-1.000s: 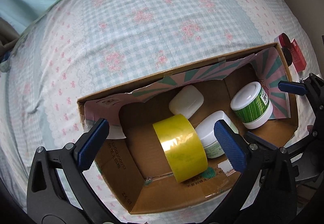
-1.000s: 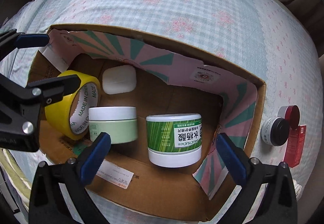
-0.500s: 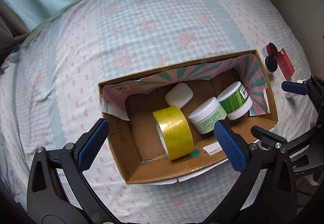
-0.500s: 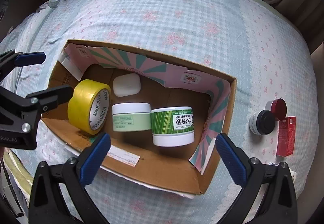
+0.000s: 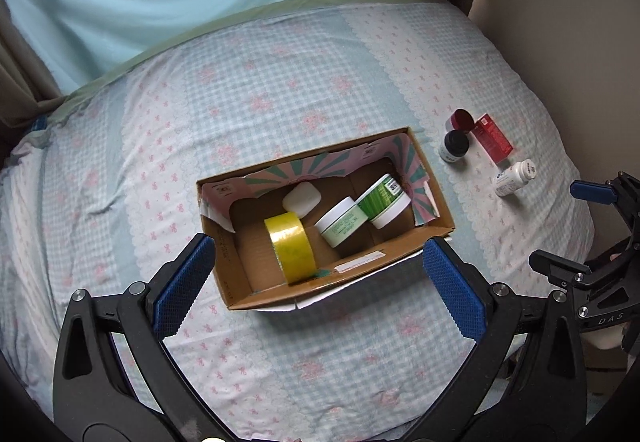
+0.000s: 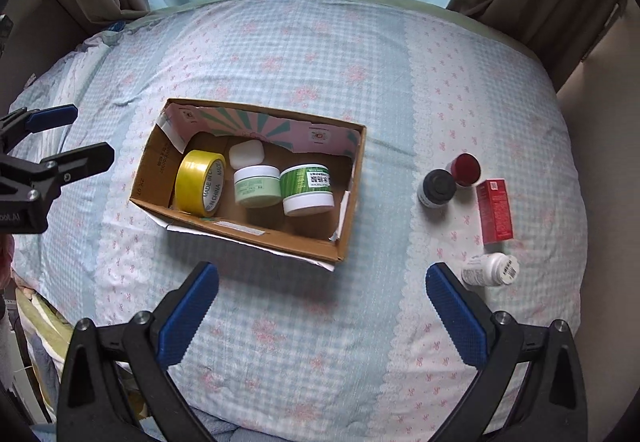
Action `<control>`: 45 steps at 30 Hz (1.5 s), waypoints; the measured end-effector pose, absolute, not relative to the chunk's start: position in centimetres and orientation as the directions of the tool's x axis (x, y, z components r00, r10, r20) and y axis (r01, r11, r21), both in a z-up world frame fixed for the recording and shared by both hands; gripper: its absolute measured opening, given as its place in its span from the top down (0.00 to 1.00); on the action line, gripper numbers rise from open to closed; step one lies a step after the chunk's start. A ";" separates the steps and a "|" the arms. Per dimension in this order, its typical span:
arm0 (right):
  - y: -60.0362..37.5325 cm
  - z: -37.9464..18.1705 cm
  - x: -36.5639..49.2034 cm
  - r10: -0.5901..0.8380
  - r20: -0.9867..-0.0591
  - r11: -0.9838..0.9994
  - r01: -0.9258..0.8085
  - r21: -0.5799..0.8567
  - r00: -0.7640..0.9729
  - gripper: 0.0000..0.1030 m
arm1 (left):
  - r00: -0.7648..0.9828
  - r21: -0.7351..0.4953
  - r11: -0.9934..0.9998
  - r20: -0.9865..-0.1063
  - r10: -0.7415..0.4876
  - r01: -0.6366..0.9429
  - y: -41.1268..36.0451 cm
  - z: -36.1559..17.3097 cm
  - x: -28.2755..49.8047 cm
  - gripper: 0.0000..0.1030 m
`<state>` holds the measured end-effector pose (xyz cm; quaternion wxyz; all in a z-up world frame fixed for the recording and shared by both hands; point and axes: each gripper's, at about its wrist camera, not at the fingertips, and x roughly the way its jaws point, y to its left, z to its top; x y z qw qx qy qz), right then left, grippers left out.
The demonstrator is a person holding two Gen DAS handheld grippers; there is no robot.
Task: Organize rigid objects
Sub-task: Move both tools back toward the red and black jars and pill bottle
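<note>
Cardboard box (image 6: 240, 232) sits mid-frame on the checked quilted bed (image 6: 320, 62), holding a glossy yellow tape roll (image 6: 199, 181), rounded white case (image 6: 246, 153) and two squat plastic jars (image 6: 257, 186). Small bottles and a red carton (image 6: 495, 210) lie at right. Left gripper (image 5: 320, 278) and right gripper (image 6: 322, 300) hover with fingers spread wide, empty.

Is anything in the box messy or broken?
Yes. The cardboard box has torn, ragged paper lining along its walls, and its near flap is bent outward. Inside, the yellow tape roll stands on its edge.
</note>
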<state>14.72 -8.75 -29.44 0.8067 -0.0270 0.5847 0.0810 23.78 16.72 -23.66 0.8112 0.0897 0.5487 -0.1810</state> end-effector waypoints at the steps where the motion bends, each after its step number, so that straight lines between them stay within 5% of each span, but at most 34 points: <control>1: -9.6 -28.9 14.1 0.091 -0.946 0.989 -0.135 0.051 0.311 0.00 | 0.336 -0.055 0.910 -0.919 -0.208 0.411 15.8 -23.1 23.8 0.00; 15: -21.9 -27.6 7.6 -0.044 -0.945 0.970 0.239 0.037 0.324 0.00 | 0.265 -0.040 0.692 -0.907 -0.329 0.721 -1.4 -23.0 24.3 0.00; 28: -28.1 -35.8 9.1 -0.001 -0.956 0.914 0.389 0.118 0.293 0.00 | 0.139 -0.018 0.548 -0.960 -0.243 0.836 -13.9 -32.8 28.3 0.00; 45: -31.3 -48.8 15.4 -0.008 -0.938 0.928 0.353 0.123 0.347 0.00 | 0.125 -0.005 0.504 -0.967 -0.223 0.864 -22.2 -47.3 33.8 0.00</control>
